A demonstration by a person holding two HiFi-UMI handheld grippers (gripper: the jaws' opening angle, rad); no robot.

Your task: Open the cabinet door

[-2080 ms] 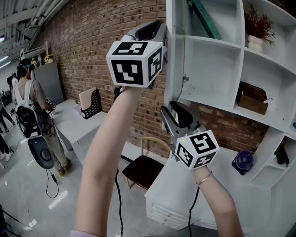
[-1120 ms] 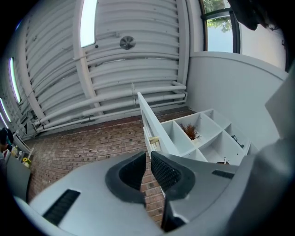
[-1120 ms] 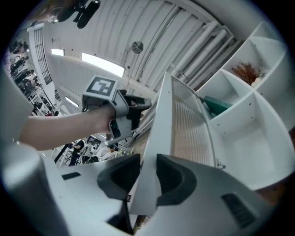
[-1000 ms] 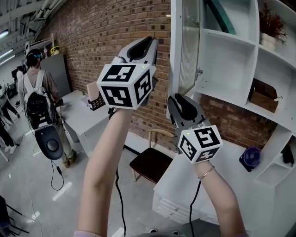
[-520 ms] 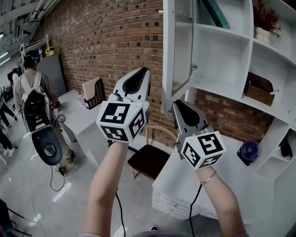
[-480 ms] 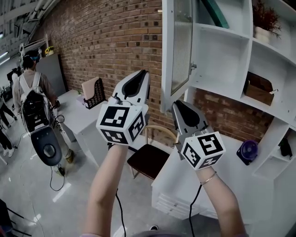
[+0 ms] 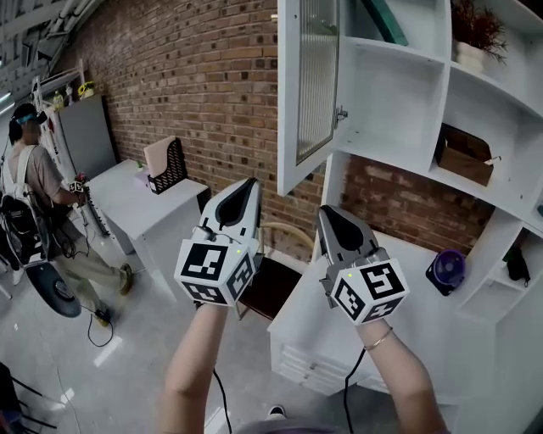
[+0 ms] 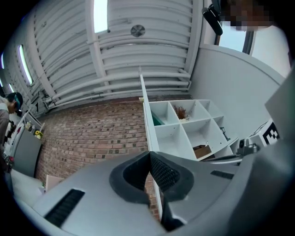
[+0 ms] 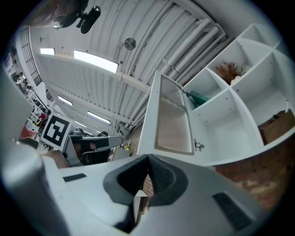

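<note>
Door [image 7: 316,85] of cabinet [image 7: 394,106] swung open. Left claw [image 7: 248,183] and right claw [image 7: 327,211] held below door, clear of it; both just closed together, nothing clamped.

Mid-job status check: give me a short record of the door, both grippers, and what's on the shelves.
cabinet door: open, swung out from the shelf unit
left gripper: below the door, clear of it; jaws just closed, shut on nothing
right gripper: below the door, clear of it; jaws just closed, shut on nothing
shelves: teal item top compartment; potted plant beside it; brown box a shelf lower
task: door looks open; likely done
</note>
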